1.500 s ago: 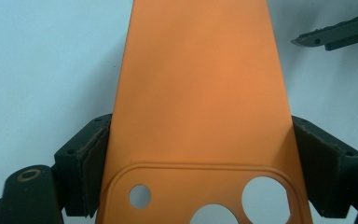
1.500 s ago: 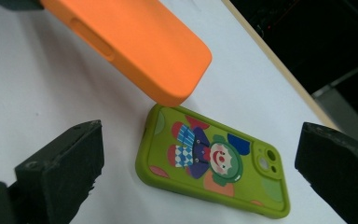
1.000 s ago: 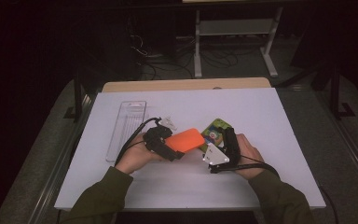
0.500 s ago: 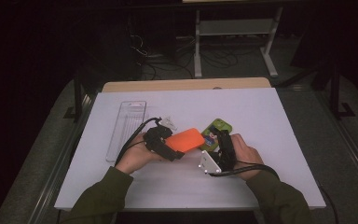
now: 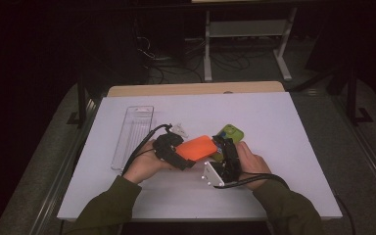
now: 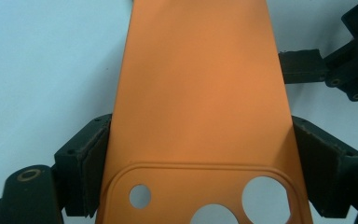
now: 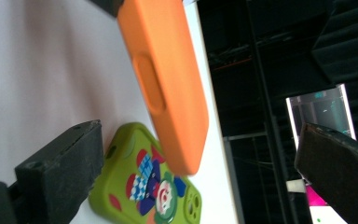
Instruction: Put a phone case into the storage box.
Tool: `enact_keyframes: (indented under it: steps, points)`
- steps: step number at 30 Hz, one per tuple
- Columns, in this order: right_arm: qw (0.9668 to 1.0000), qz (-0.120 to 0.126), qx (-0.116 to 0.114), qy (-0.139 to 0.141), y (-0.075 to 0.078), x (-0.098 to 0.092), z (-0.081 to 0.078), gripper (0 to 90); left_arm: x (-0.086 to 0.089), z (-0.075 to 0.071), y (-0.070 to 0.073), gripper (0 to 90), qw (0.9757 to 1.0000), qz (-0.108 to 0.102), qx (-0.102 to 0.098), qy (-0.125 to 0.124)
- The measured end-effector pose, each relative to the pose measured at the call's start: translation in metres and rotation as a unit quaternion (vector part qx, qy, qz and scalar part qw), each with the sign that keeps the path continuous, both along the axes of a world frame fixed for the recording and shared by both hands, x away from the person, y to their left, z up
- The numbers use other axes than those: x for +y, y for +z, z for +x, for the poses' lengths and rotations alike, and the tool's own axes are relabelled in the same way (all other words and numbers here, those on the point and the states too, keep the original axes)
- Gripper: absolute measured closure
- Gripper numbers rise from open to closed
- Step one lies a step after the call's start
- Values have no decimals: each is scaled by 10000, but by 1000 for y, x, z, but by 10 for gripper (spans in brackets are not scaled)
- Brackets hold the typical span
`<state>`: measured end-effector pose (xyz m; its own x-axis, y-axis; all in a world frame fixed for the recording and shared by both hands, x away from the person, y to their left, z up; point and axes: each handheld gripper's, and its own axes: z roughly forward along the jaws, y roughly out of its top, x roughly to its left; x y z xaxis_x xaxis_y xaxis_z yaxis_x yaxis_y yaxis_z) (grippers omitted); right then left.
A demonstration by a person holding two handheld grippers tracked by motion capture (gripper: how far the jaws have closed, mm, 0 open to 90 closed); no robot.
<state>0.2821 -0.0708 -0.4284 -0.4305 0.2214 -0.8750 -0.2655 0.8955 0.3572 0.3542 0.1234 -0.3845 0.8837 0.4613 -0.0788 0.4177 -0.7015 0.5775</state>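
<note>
An orange phone case (image 5: 198,147) is held above the white table, and my left gripper (image 5: 186,156) is shut on its camera-cutout end. In the left gripper view both pads (image 6: 91,158) press on the long edges of the orange case (image 6: 200,84). My right gripper (image 5: 221,147) stands just right of it, open wide. In the right gripper view the free end of the orange case (image 7: 168,84) hangs between the spread jaws of this gripper (image 7: 203,140) without touching either. A green phone case (image 7: 154,186) with a cartoon print lies flat beneath; it also shows in the high view (image 5: 231,132).
A clear plastic tray (image 5: 133,134) lies at the left of the white sheet (image 5: 284,122). A small clear piece (image 5: 178,129) rests just behind the left hand. A wooden strip (image 5: 196,89) marks the table's far edge, with a metal rack (image 5: 245,29) beyond.
My right gripper has shifted left toward the orange case, so its open jaws now stand around the case's free end. The left gripper and the orange case have stayed put.
</note>
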Motion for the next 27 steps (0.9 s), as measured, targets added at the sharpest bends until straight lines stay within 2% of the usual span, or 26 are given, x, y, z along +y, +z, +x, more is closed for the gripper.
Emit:
enact_keyframes:
  steps: [1,6,7,8,11,12,16,17,18,21,27]
  points:
    - [10000,-28,-72,57,0,1,0,7,-1,-1,0,154,10000,-11,-10,11]
    - [9998,-134,-152,33,-2,10,-5,20,-2,-1,0,154,10000,-26,-14,-8]
    - [9997,-160,-180,15,-3,11,-5,42,-3,-2,0,154,10000,-30,-2,-18]
    - [9987,-353,-345,121,-3,12,-4,57,-3,-2,0,154,10000,-27,22,-28]
    - [9979,-417,-475,153,-6,14,-5,112,-3,-2,1,154,10000,-29,-9,-62]
    - [9977,-467,-454,170,-7,14,-6,134,-3,-2,1,154,10000,-22,-14,-70]
    - [9962,-521,-631,280,-9,15,-7,281,-3,-2,1,154,10000,-3,-6,-72]
    - [9955,-620,-652,291,-9,15,-8,340,-3,-2,1,154,10000,6,-1,-78]
    - [9955,-620,-652,291,-9,15,-8,340,-3,-2,1,154,10000,16,7,-77]
    - [9943,-709,-717,333,-11,16,-9,423,-4,-2,1,155,9999,48,38,-84]
    - [9936,-829,-665,390,-14,18,-11,583,-4,-2,0,154,10000,8,25,-81]
